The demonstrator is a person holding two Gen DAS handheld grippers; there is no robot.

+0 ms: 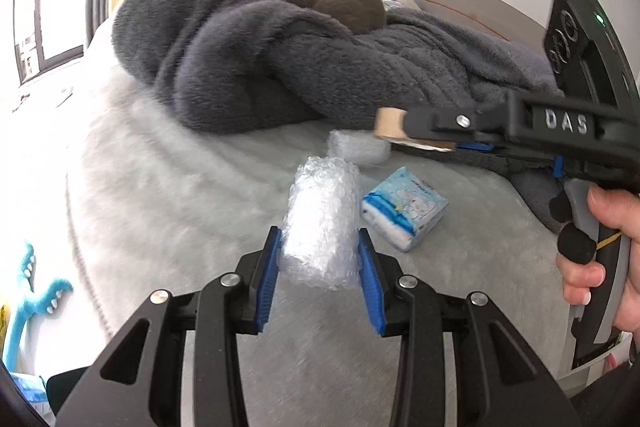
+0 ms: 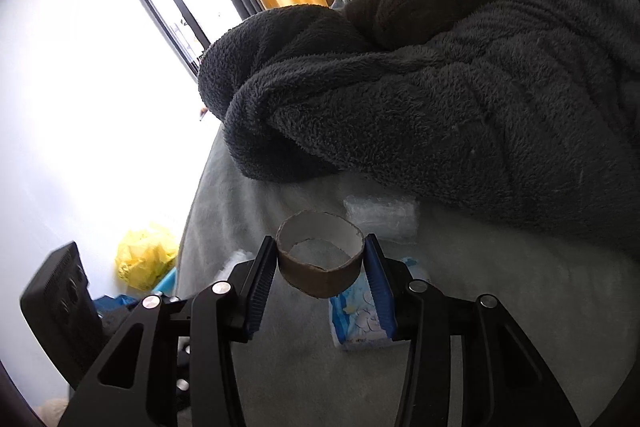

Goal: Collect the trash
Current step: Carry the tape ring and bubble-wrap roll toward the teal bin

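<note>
Two bubble-wrap rolls [image 1: 320, 227] [image 1: 357, 148], one cardboard ring [image 2: 321, 259], one tissue pack [image 1: 404, 213], one grey blanket [image 1: 256, 67]

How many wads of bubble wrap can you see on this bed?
2. One bubble wrap roll is pinched in the left claw; another bubble wrap piece lies on the bed beside the dark blanket. More may hide under it.

A clear roll of bubble wrap [image 1: 320, 223] stands nearly upright, lifted off the pale bedcover. A short brown cardboard ring [image 2: 321, 258] (white inside, slightly squashed) hangs above the bed too. A second bubble-wrap wad [image 1: 357, 148] lies farther back, near the dark blanket.
</note>
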